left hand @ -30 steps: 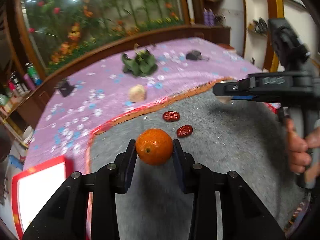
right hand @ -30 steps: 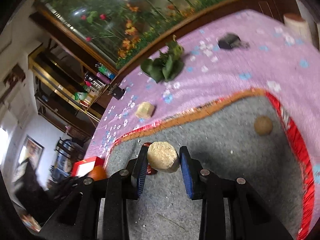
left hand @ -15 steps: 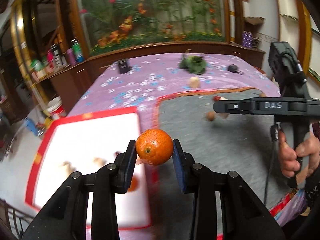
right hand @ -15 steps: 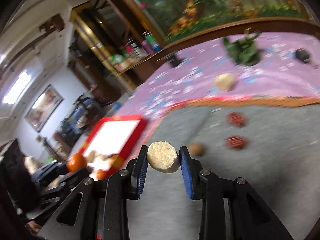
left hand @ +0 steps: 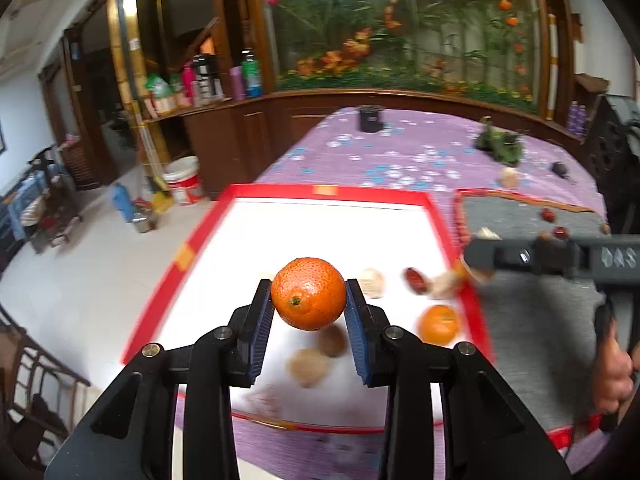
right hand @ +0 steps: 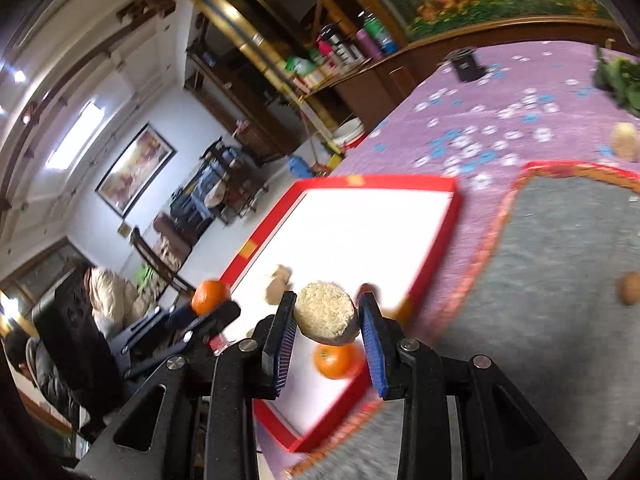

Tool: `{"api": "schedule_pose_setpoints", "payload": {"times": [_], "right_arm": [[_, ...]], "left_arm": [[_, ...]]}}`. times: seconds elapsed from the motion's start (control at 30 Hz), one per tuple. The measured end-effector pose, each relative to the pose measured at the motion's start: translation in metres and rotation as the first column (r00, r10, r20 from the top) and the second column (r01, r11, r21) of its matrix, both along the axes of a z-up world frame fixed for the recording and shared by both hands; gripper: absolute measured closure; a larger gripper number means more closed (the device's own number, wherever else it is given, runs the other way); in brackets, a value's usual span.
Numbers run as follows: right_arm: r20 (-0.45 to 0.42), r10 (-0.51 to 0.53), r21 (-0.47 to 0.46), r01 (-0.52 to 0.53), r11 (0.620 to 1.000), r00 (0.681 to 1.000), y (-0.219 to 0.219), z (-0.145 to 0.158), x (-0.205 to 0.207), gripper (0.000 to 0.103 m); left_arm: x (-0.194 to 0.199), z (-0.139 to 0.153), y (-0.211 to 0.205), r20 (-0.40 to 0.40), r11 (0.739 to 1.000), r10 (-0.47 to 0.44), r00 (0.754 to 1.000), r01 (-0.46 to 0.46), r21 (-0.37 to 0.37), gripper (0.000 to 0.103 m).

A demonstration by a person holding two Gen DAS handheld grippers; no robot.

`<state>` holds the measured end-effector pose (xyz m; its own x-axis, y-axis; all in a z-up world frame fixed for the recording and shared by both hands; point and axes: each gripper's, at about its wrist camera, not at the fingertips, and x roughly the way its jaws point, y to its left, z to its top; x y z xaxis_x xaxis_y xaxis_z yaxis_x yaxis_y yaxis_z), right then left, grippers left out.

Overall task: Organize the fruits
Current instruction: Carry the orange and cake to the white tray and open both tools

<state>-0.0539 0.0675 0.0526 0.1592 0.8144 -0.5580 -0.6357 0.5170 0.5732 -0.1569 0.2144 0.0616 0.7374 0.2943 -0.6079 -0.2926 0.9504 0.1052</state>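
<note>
My left gripper [left hand: 308, 310] is shut on an orange mandarin [left hand: 308, 299] and holds it above the red-rimmed white tray [left hand: 320, 192]. In the tray lie a second mandarin [left hand: 438, 324], a red date [left hand: 415, 279] and several brownish pieces [left hand: 308, 366]. My right gripper [right hand: 327, 324] is shut on a beige rice cake [right hand: 326, 313] above the tray's near right corner [right hand: 420, 280]. The left gripper with its mandarin [right hand: 210, 297] shows at the left of the right wrist view.
A grey mat [left hand: 532, 216] with red dates [left hand: 560, 233] lies right of the tray on the purple tablecloth [left hand: 400, 152]. A walnut [right hand: 629, 288], green leaves [left hand: 500, 146], a beige piece [left hand: 510, 178] and a black cup [left hand: 370, 118] stand farther back. The table edge drops to the floor at left.
Both grippers have swung left from over the grey mat to over the tray, each still holding its item. The tray now fills the middle of both views.
</note>
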Motion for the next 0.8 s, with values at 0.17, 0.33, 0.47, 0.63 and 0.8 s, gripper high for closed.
{"api": "schedule_pose_setpoints", "payload": {"times": [0.17,0.33,0.47,0.63,0.8], "right_arm": [[0.032,0.063,-0.055,-0.061,0.997,0.997,0.036,-0.009,-0.018,0.072],[0.070,0.081,-0.060,-0.077,0.995,0.994,0.048,-0.012,-0.027,0.072],[0.087,0.072,-0.049,-0.068,0.997,0.994,0.042,-0.017,-0.028,0.072],[0.108,0.080,-0.040,-0.077,0.996,0.991,0.039,-0.020,-0.035,0.071],[0.142,0.107,-0.061,-0.099,0.993,0.984,0.043,-0.018,-0.046,0.071]], "left_arm": [[0.001,-0.010,0.013,-0.013,1.000,0.027,1.000,-0.027,0.016,0.070],[-0.001,-0.015,0.013,-0.017,0.999,0.028,0.999,-0.028,0.017,0.070],[0.001,-0.016,0.011,-0.023,0.999,0.037,0.999,-0.036,0.025,0.070],[0.002,-0.019,0.011,-0.033,0.999,0.048,0.998,-0.047,0.023,0.070],[0.000,-0.021,0.011,-0.040,0.998,0.063,0.997,-0.063,0.016,0.070]]}}
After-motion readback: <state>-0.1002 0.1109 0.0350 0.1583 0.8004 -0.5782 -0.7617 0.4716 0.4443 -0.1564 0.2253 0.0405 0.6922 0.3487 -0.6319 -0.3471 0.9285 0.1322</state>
